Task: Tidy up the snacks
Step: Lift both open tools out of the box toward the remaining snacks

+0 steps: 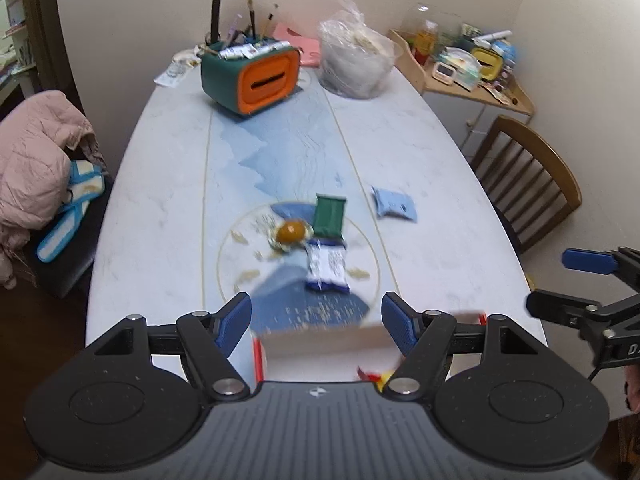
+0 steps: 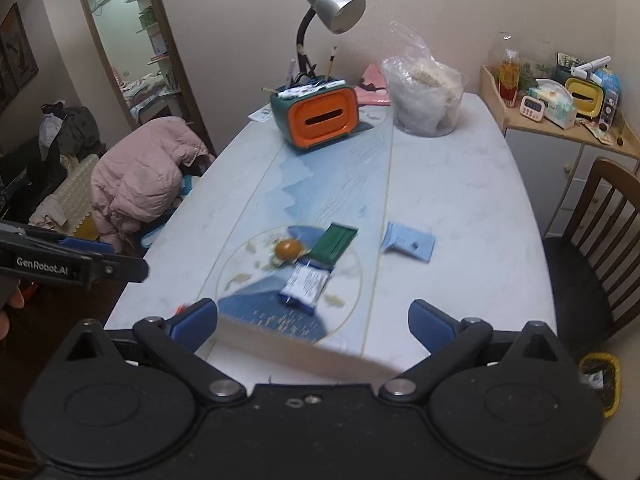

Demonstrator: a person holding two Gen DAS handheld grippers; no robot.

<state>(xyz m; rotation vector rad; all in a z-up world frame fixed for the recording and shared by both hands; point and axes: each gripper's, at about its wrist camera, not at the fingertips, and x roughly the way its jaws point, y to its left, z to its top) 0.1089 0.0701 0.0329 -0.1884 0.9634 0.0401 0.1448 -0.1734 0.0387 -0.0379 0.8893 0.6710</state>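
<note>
Several snacks lie mid-table inside a gold-edged circle (image 1: 224, 248): a green packet (image 1: 329, 216) (image 2: 334, 243), a white and blue packet (image 1: 326, 266) (image 2: 306, 286) and a round orange wrapped sweet (image 1: 290, 232) (image 2: 288, 249). A light blue packet (image 1: 394, 204) (image 2: 408, 242) lies to their right. A cardboard box (image 1: 320, 342) (image 2: 300, 354) with red edges sits blurred at the near table edge, under both grippers. My left gripper (image 1: 316, 320) (image 2: 116, 258) is open and holds nothing. My right gripper (image 2: 314, 320) (image 1: 560, 284) is open wide and holds nothing.
A green and orange tissue box (image 1: 256, 76) with pens, a desk lamp (image 2: 332, 8) and a clear bag (image 1: 356, 60) stand at the table's far end. A wooden chair (image 1: 524, 176) is on the right, a pink jacket (image 1: 36, 160) on the left, a cluttered shelf (image 2: 560, 100) beyond.
</note>
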